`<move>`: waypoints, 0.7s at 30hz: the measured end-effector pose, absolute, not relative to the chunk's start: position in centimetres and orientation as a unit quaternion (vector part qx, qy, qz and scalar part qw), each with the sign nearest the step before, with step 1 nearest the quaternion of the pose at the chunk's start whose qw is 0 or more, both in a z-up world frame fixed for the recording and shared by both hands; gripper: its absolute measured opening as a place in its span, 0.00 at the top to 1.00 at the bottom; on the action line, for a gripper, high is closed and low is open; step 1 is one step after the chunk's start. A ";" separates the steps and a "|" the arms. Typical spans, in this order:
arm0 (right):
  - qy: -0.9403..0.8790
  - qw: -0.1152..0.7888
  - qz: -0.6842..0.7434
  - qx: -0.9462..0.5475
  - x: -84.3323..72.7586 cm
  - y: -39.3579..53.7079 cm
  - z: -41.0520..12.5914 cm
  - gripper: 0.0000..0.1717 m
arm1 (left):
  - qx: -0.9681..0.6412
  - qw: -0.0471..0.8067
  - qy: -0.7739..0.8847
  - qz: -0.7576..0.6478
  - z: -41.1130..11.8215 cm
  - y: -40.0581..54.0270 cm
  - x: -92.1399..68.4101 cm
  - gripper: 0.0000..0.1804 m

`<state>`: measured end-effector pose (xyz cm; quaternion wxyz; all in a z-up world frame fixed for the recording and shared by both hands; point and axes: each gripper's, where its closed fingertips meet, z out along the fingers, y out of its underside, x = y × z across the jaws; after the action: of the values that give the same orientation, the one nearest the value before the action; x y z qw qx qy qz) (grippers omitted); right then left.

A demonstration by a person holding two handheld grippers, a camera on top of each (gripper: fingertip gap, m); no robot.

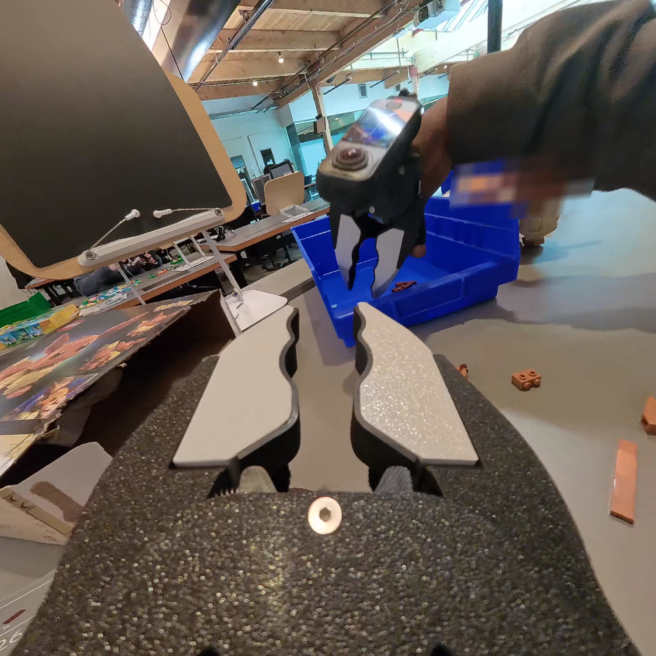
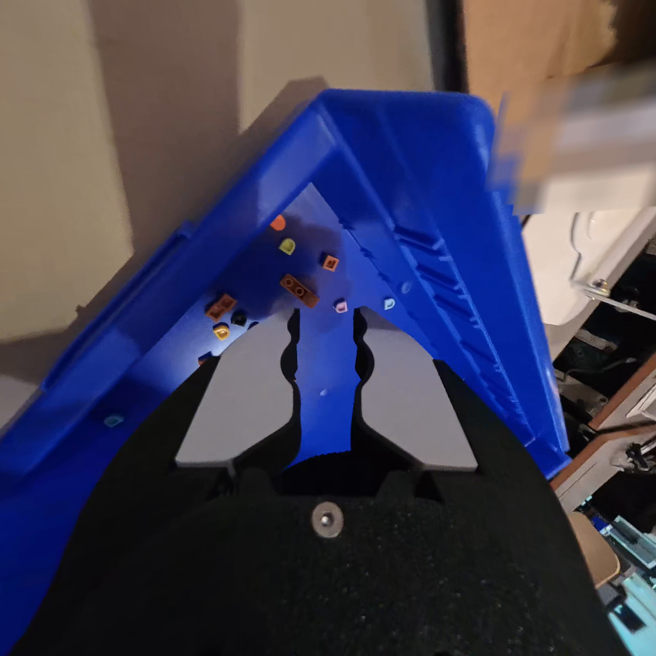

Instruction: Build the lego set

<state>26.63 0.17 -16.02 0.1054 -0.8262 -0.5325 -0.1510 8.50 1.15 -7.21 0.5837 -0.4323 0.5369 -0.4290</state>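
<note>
In the left wrist view my left gripper [image 1: 326, 312] is open and empty above the grey table [image 1: 497, 355], just short of a blue bin [image 1: 443, 284]. My right gripper [image 1: 364, 289] reaches down into that bin, open, next to small dark red pieces [image 1: 403, 285]. In the right wrist view the right gripper [image 2: 326, 312] is open with nothing between its pads, above the floor of the blue bin [image 2: 408, 159]. A brown studded plate [image 2: 299, 291] lies just ahead of its left fingertip. A small pink piece [image 2: 340, 305] lies near its right fingertip. Several other small bricks lie scattered farther in.
A cardboard box with a printed picture [image 1: 88, 348] stands to the left. Behind it is a black board [image 1: 88, 124] on a white stand [image 1: 255, 305]. Loose brown bricks [image 1: 526, 379] and a long orange tile [image 1: 623, 481] lie on the table to the right. A person's sleeve [image 1: 550, 88] is above. My right fingertips sit around 20 centimeters from my left ones. My right gripper is the nearer one to the small pink piece [image 2: 340, 305]: about 4 centimeters, against 25 centimeters.
</note>
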 end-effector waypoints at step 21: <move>-0.439 0.189 -0.124 -0.869 22.7 -2.5 -10.8 0.95 | -0.429 0.590 0.531 -0.430 -6.6 1.2 8.3 0.84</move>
<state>22.75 -2.51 -10.77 0.1892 -0.8694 -0.4393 -0.1236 8.28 1.17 -6.57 0.5903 -0.4294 0.5310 -0.4303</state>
